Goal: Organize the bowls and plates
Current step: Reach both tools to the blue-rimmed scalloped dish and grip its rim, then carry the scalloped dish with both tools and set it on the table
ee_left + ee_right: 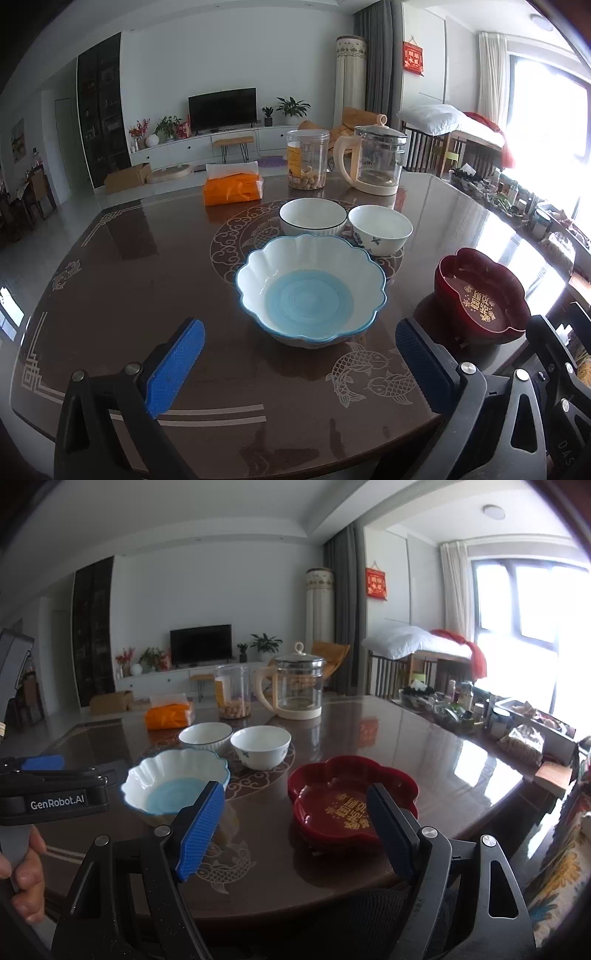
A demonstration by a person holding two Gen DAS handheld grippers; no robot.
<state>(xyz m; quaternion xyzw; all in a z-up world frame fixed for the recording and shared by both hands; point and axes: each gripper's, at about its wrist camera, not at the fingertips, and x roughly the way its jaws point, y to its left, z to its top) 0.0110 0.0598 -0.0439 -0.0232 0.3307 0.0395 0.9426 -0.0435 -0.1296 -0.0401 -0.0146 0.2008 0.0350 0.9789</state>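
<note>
Presently both claws stand wide apart and hold nothing: the left claw [300, 365] hovers short of the scalloped blue-and-white bowl [310, 291], the right claw [295, 830] short of the red lacquer dish [351, 801]. All crockery rests on the glossy dark table [129, 277]: the black-rimmed ribbed bowl [313, 217] at 12 o'clock of the scalloped bowl, the floral white bowl [380, 229] at 1 o'clock, the red dish at 3 o'clock near the table's right edge. Risks, as judged: the glazed rims are thin and slick, so a shallow pinch could let a bowl slip and chip; the two small bowls sit just beside each other, so lifting one may knock its neighbour; a nudge could send the red dish toward the edge. Only the right wrist view shows the left tool's body and the person's hand [22, 871]; only the left view shows the scalloped bowl's whole rim, which the right claw's blue pad partly covers.
</note>
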